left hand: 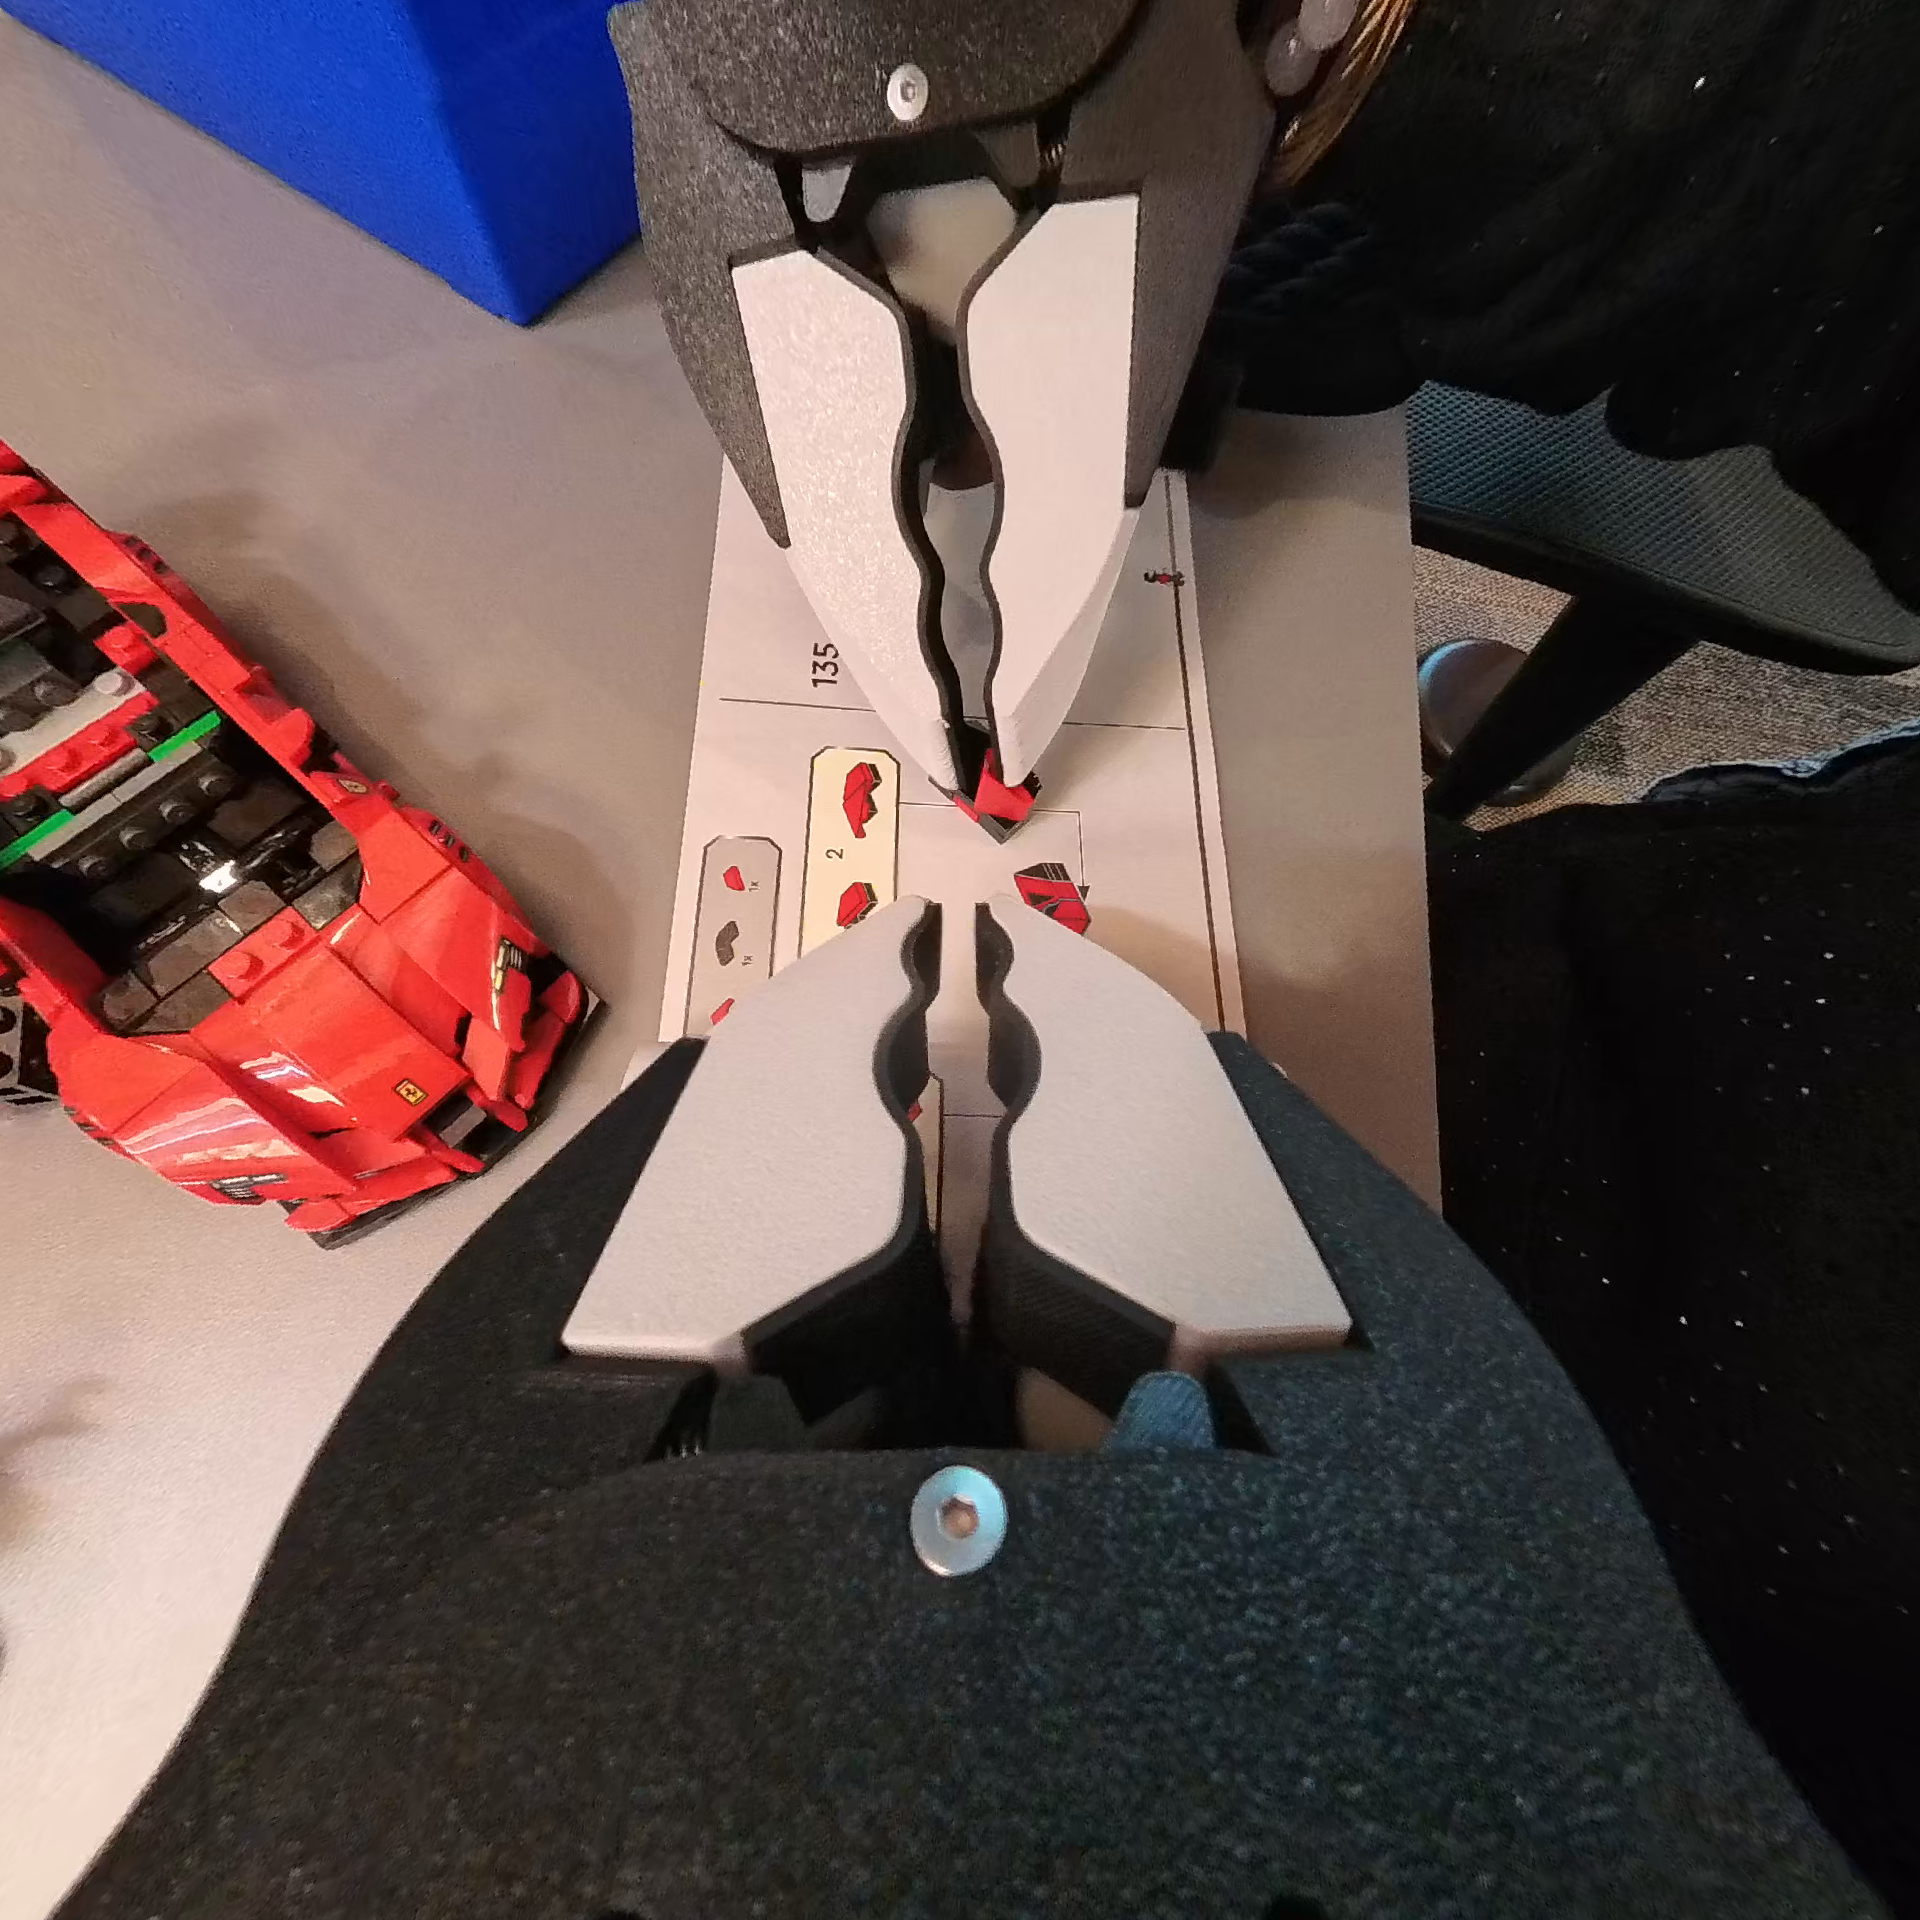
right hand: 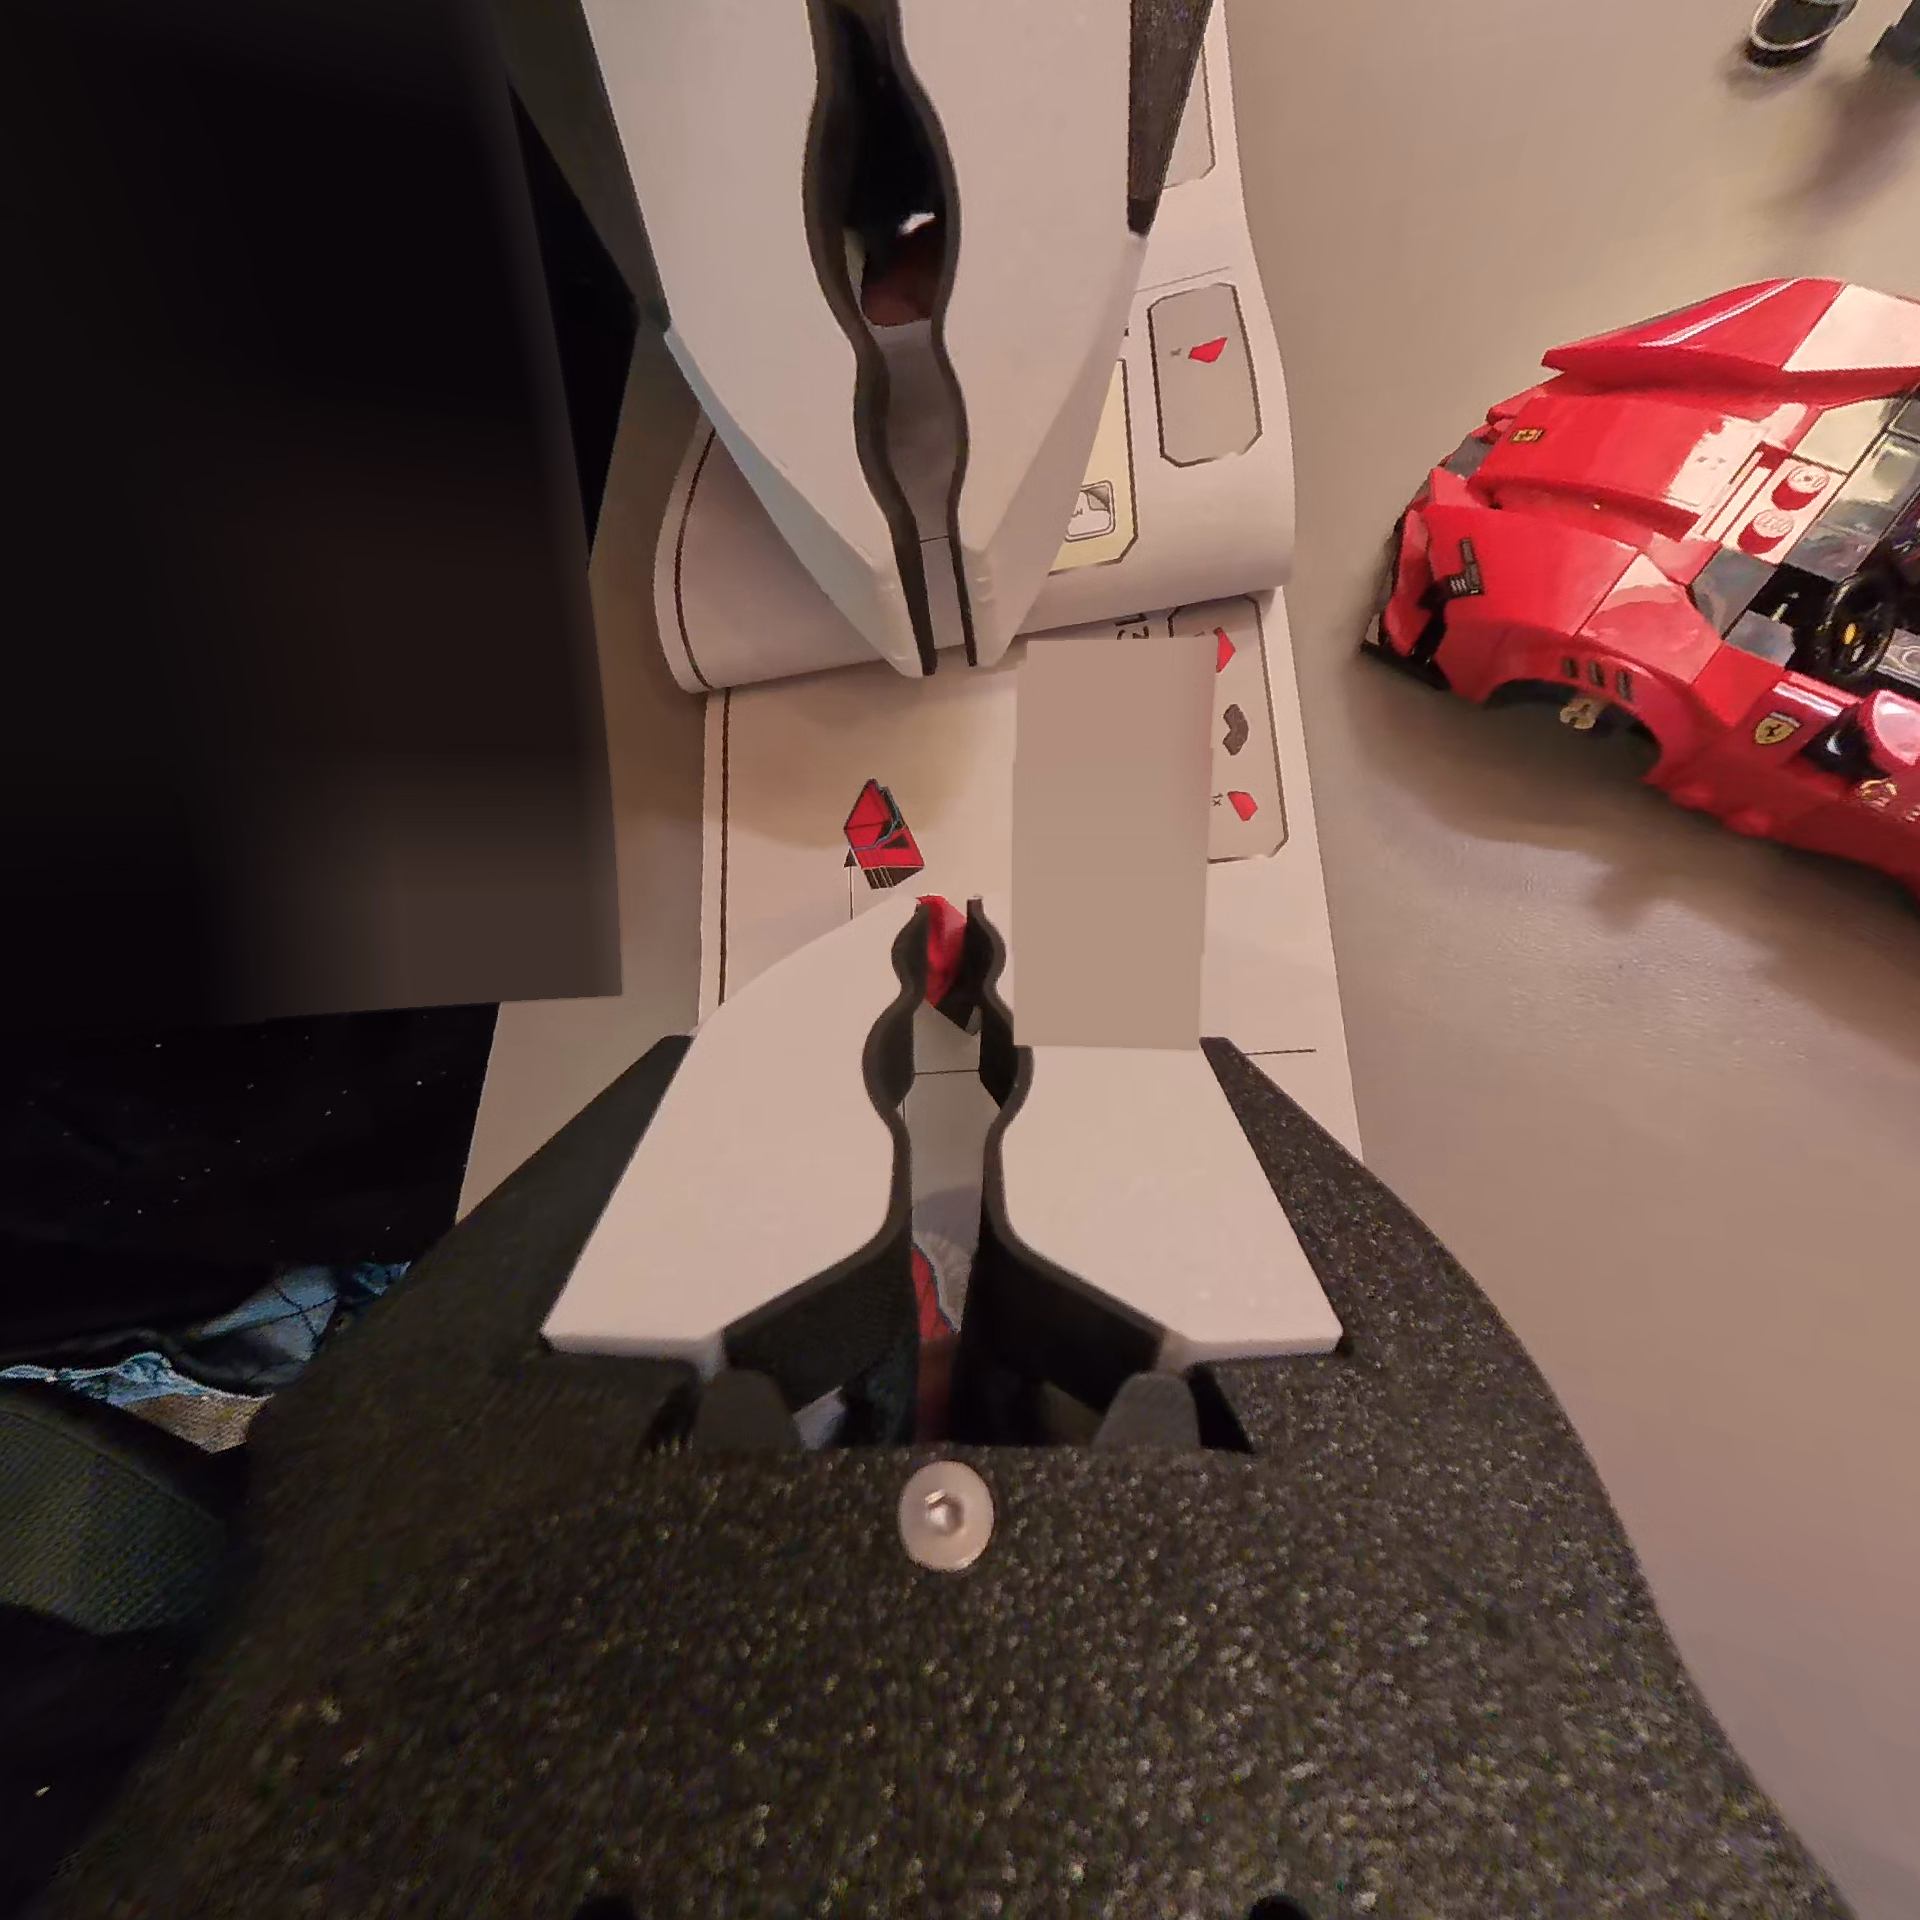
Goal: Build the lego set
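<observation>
Over printed booklet point(left hand: 956, 831), right tongs point(right hand: 948, 914) pinching red piece point(right hand: 943, 951)

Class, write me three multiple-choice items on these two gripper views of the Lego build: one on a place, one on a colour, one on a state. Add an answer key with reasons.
1. Where does the instruction booklet lie?
A. Under both grippers
B. On the blue box
C. On top of the car

2. What colour is most of the car's body?
A. Yellow
B. Red
C. White

3. What is the right gripper doing?
A. Standing wide open
B. Shut on a small red and black piece
C. Gripping the car

Key: 1 A, the pages show below both pairs of tips. 2 B, the bodywork is red with black parts. 3 B, the piece sits pinched at its tips, while the left gripper is nearly closed and holds nothing.
</observation>
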